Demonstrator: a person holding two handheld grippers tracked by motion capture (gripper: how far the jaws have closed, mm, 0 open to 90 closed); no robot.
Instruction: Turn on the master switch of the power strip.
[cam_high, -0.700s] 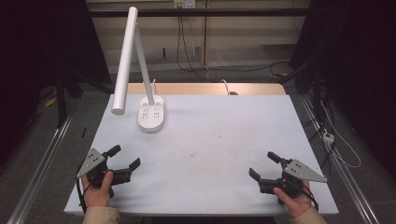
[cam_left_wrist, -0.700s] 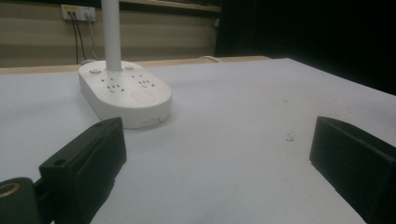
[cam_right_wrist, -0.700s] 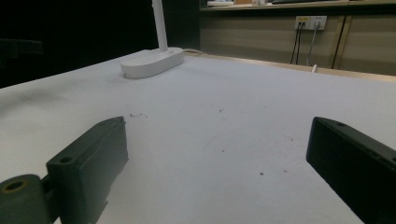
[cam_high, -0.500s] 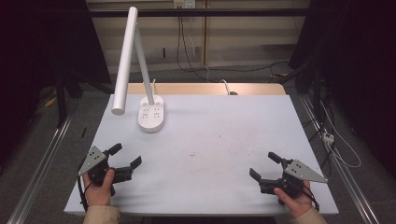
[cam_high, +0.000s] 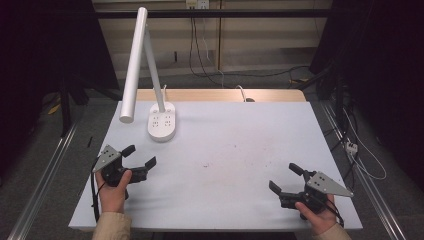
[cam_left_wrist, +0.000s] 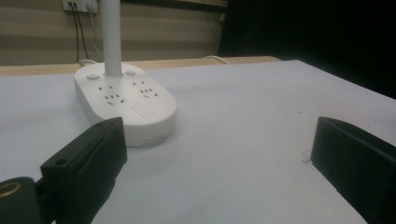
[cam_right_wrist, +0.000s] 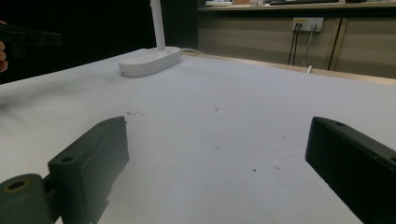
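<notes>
Your left gripper and right gripper rest wide-fingered, holding nothing, at the desk's near corners; the lamp stands far left, and your left gripper view reveals sockets on its base, nearest your left fingers

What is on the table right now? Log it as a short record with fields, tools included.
surface: white table, a few dark specks
object: white desk lamp, far left, upright
lamp base: oval, with sockets
left tool: jaws open, nothing between them, near edge left, pointing towards the lamp base
right tool: jaws open, nothing between them, near edge right
contact: neither tool touches the lamp
</notes>
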